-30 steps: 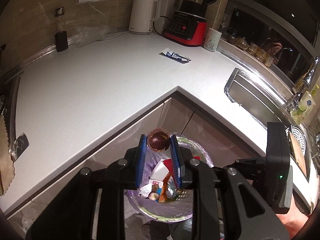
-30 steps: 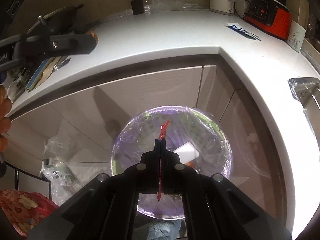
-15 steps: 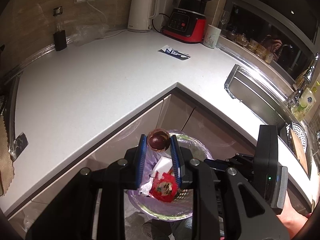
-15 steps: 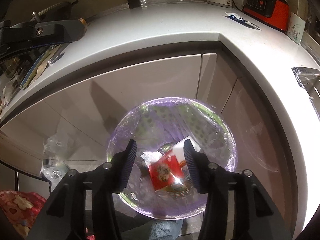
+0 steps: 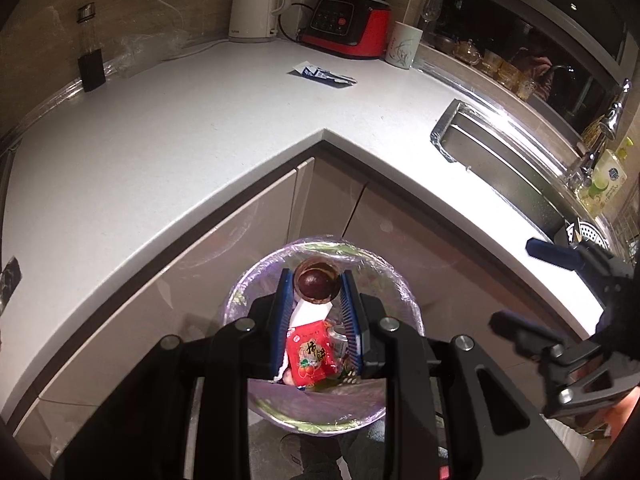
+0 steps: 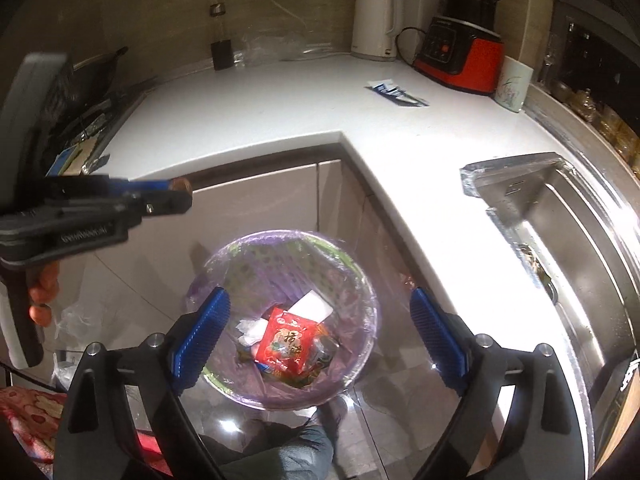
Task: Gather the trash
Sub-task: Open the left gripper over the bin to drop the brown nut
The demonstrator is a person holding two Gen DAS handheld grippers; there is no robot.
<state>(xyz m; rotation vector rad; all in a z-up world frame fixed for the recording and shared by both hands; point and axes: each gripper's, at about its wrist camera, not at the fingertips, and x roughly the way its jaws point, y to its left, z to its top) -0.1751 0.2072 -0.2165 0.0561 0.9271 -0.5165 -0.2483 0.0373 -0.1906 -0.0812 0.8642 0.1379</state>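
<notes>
Left wrist view: only here does the fruit half (image 5: 315, 283) show in full, a brown shell with a dark centre, clamped between the blue pads of the left gripper (image 5: 315, 286) directly above the bin (image 5: 400, 292); the tap (image 5: 608, 128) and soap bottle (image 5: 608, 178) beyond the sink (image 5: 500, 156) also appear only here. Right wrist view: a pan (image 6: 96, 68) left of the counter (image 6: 280, 112), well away from the bin, shows only here, with a person's fingers (image 6: 42, 292) on the left gripper's handle. On the counter behind the bin stand, left to right, a dark bottle (image 5: 90, 60), a kettle (image 5: 258, 4), a red blender (image 5: 346, 20) and a cup (image 5: 404, 46); a blue wrapper (image 5: 324, 75) lies flat in front of the blender. Inside the purple-lined bin lie white paper (image 6: 311, 306) and a red packet (image 6: 285, 342). The right gripper (image 6: 320, 332) hangs over the bin, its jaws opening, already wide, nothing between them.
</notes>
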